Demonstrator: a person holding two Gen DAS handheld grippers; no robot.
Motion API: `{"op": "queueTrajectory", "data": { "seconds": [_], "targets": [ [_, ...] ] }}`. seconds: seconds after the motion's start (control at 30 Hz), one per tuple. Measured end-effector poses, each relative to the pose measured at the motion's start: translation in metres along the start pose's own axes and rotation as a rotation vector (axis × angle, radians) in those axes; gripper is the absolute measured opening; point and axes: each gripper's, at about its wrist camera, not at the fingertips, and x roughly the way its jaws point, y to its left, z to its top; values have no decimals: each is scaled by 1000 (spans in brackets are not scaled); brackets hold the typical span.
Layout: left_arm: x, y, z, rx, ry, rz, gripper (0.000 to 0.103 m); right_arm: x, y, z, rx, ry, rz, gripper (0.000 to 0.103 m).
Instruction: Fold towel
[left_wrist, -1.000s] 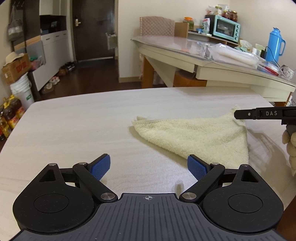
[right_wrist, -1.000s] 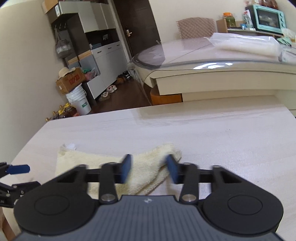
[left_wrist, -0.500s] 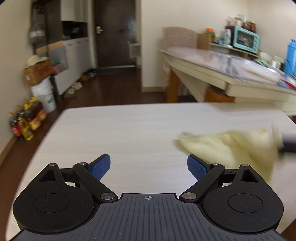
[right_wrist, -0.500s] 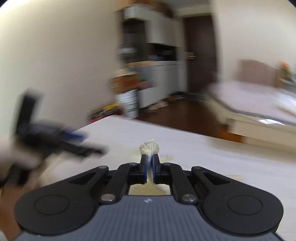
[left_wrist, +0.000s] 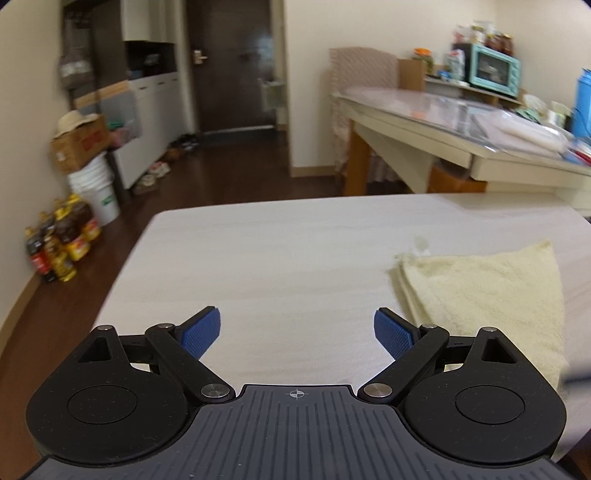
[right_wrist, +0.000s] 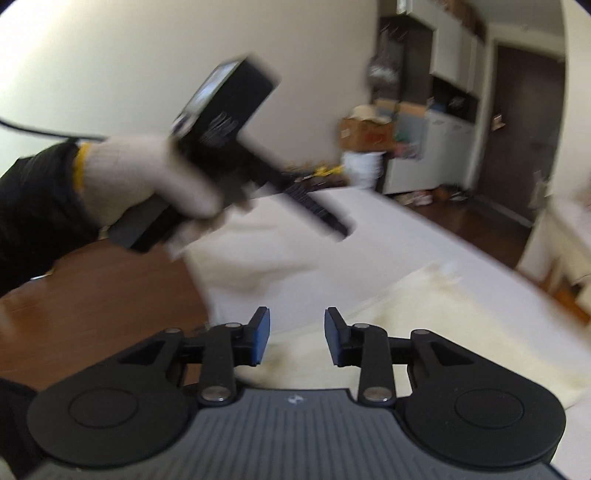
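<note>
I'm holding my left gripper (left_wrist: 297, 332) w/ fingers spread wide, empty; the folded yellow towel (left_wrist: 487, 291) is lying just right of its right finger. My right gripper (right_wrist: 297, 334) is hovering part-open, empty, over the towel's near edge on the table (left_wrist: 277, 251).

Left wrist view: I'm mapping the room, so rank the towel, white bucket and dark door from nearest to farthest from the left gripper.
From the left gripper:
1. Towel, on the table, right.
2. White bucket, on the floor, left.
3. Dark door, at the far wall, ahead.

Cream towel (left_wrist: 491, 291) — folded; lying flat
</note>
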Motion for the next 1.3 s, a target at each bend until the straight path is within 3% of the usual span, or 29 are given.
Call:
{"op": "queueTrajectory", "data": {
  "seconds": [0.17,0.3,0.43,0.67,0.7,0.73,0.77,1.0,1.3],
  "targets": [
    [13,-4,3,17,7,-18,94,31,-54,15,-29,72,-79,40],
    [24,-7,5,31,12,-33,94,74,-80,27,-26,127,-44,42],
    [30,-4,2,24,21,-42,94,119,-100,38,31,185,45,45],
    [37,-3,-1,12,25,-55,94,145,-110,43,70,216,73,46],
    [37,-3,-1,12,24,-58,94,145,-112,42,82,213,79,41],
    [38,-4,-1,12,24,-60,94,142,-112,40,88,211,85,20],
    [38,-4,-1,12,24,-60,94,139,-113,39,93,206,95,10],
    [35,-6,0,14,15,-66,94,95,-103,38,72,110,44,8],
    [29,-13,7,26,-12,-82,94,49,-121,28,243,6,50,8]
  ]
}}
